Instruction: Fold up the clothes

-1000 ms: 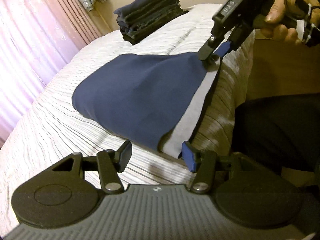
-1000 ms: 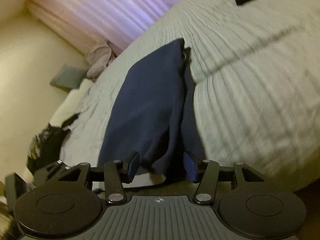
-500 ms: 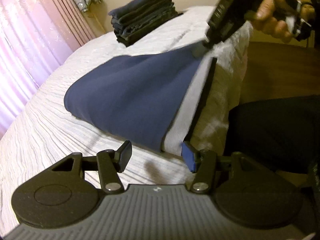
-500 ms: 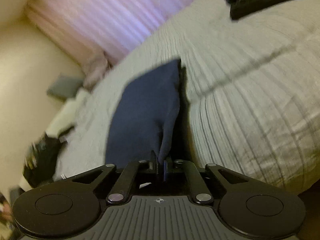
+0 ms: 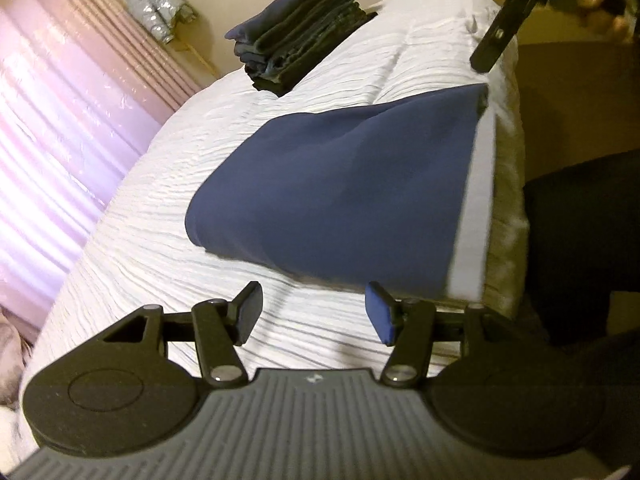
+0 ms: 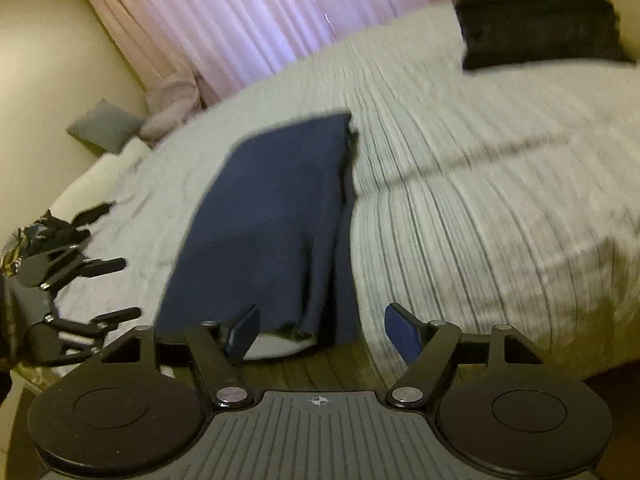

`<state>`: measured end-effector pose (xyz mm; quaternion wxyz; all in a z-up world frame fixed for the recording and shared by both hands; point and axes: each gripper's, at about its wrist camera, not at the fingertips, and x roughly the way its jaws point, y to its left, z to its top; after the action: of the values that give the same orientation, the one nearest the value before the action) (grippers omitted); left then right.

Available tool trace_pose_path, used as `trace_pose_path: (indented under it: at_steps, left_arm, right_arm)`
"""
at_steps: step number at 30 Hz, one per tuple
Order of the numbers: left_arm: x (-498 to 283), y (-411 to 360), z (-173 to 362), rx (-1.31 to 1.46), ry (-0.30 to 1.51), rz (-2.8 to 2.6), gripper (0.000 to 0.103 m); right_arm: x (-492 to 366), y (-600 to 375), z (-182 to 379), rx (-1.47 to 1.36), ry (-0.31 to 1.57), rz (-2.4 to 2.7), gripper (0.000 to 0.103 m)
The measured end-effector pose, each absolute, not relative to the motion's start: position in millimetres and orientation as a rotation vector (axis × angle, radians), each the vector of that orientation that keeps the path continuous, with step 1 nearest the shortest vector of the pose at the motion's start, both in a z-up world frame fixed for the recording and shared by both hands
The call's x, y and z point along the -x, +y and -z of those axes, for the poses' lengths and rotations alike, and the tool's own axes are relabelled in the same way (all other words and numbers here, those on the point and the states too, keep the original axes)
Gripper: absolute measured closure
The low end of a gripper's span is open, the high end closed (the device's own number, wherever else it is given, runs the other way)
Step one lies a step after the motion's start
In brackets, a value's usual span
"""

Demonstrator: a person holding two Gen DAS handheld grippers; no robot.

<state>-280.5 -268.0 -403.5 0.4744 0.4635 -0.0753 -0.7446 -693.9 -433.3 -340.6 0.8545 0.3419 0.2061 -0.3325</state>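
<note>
A folded navy garment point(image 5: 344, 196) lies flat on the white ribbed bed cover point(image 5: 168, 208), near the bed's edge; it also shows in the right wrist view point(image 6: 272, 216). My left gripper point(image 5: 314, 314) is open and empty, just short of the garment's near edge. My right gripper point(image 6: 320, 332) is open and empty, lifted clear above the garment's end at the bed edge. The right gripper also shows blurred in the left wrist view point(image 5: 508, 28), above the garment's far corner. The left gripper shows in the right wrist view point(image 6: 104, 288), open.
A stack of folded dark clothes point(image 5: 296, 56) stands at the far side of the bed, also seen in the right wrist view point(image 6: 536, 16). Pink curtains point(image 5: 72, 120) hang beyond the bed. A person's dark trousers point(image 5: 580, 248) are beside the bed edge. Pillows point(image 6: 108, 128) lie by the wall.
My right gripper was shut on the garment's corner half a second ago; it has now opened, let go and lifted away. The garment has settled flat. The left gripper stayed open.
</note>
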Motion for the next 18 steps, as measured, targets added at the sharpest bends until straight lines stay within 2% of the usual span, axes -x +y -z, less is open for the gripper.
trace_pose_path:
  at_steps: [5, 13, 16, 18]
  left_arm:
    - [286.4, -297.6, 408.0, -1.183, -0.288, 1.833, 0.050]
    - [264.5, -331.0, 416.4, -1.312, -0.439, 1.760, 0.049]
    - [250.5, -334.5, 412.7, -1.292, -0.424, 1.746, 0.039]
    - [245.9, -333.4, 413.7, -1.300, -0.448, 1.745, 0.037]
  right_arm:
    - [658.7, -417.1, 331.2, -0.581, 0.427, 0.636, 0.030]
    - [552.6, -366.3, 349.3, -0.202, 0.654, 0.459, 0.030]
    - [514.7, -347.5, 362.2, -0.102, 0.696, 0.407, 0.030]
    - [492.2, -342.1, 370.3, -0.074, 0.717, 0.404, 0.030]
